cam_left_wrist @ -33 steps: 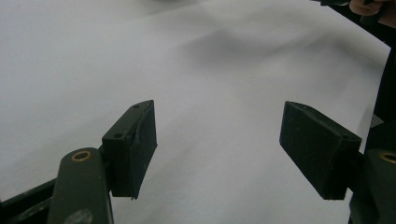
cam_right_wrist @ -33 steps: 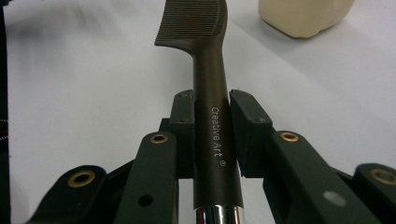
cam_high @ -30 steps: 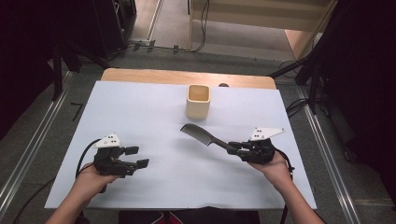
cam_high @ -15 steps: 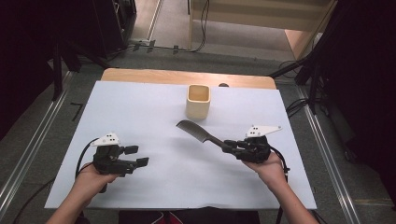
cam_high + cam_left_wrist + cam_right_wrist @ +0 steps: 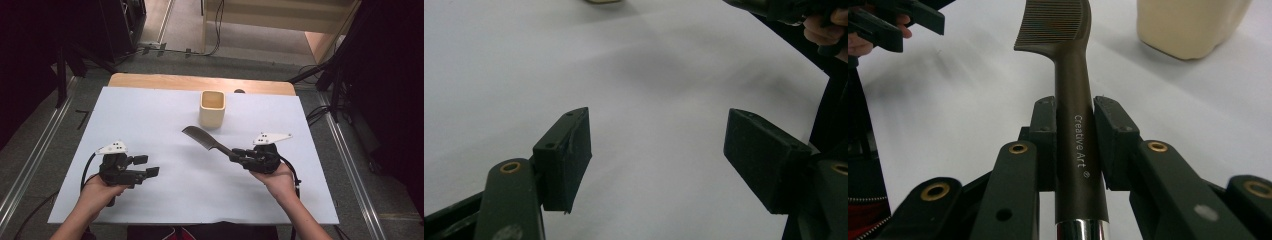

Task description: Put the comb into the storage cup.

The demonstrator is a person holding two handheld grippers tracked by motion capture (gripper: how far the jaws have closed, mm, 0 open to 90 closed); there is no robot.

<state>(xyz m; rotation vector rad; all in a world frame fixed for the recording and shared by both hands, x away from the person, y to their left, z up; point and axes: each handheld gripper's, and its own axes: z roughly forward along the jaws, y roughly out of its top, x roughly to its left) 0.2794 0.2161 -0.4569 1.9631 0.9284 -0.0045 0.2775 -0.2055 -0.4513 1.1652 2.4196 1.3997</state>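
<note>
We see a comb (image 5: 1066, 60) of dark brown matt plastic, its handle smooth, printed in white lettering and ending in a shiny chrome-like metal band. The cup (image 5: 212, 108) looks like cream, slightly satin plastic or ceramic; we cannot tell which. The table (image 5: 150, 85) shows a pale wood edge under a smooth, matt white sheet (image 5: 150, 120). Our right gripper (image 5: 1075, 125) has matt black jaws with brass-coloured rivets.
</note>
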